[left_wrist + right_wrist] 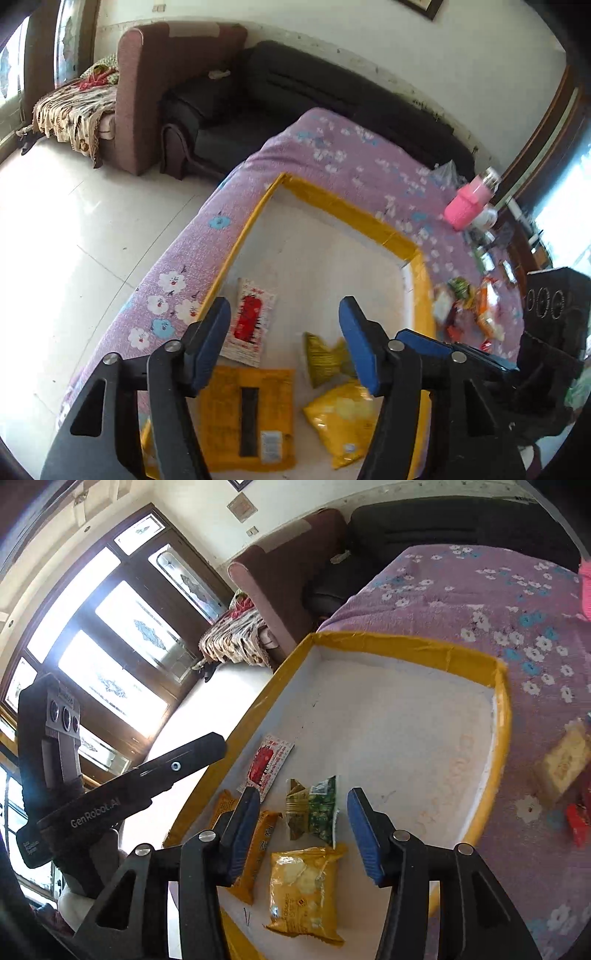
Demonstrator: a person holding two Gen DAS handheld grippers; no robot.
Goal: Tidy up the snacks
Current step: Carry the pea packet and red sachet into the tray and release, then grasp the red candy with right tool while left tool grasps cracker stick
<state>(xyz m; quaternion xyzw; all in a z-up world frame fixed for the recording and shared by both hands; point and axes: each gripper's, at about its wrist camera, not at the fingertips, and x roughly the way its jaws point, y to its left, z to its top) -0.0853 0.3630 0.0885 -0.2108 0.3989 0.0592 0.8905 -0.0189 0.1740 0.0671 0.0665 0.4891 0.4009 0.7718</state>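
A shallow tray with a yellow rim [347,210] [406,642] and a white floor lies on the purple flowered tablecloth [332,155]. Its near end holds a red-and-white packet [251,321] [269,766], an olive packet [325,358] [297,805], a green packet [323,808], an orange bar [247,417] [258,853] and a yellow cracker bag [340,417] [304,890]. My left gripper [288,343] hovers above these packets, open, with nothing between its blue fingers. My right gripper [304,830] hangs open over the green and yellow packets without touching them.
Several loose snacks [465,306] lie on the cloth right of the tray, among them a beige packet [565,764]. A pink bottle [469,203] stands at the far right. The left gripper's black body [110,797] juts in beside the tray. Sofas [258,92] stand beyond the table.
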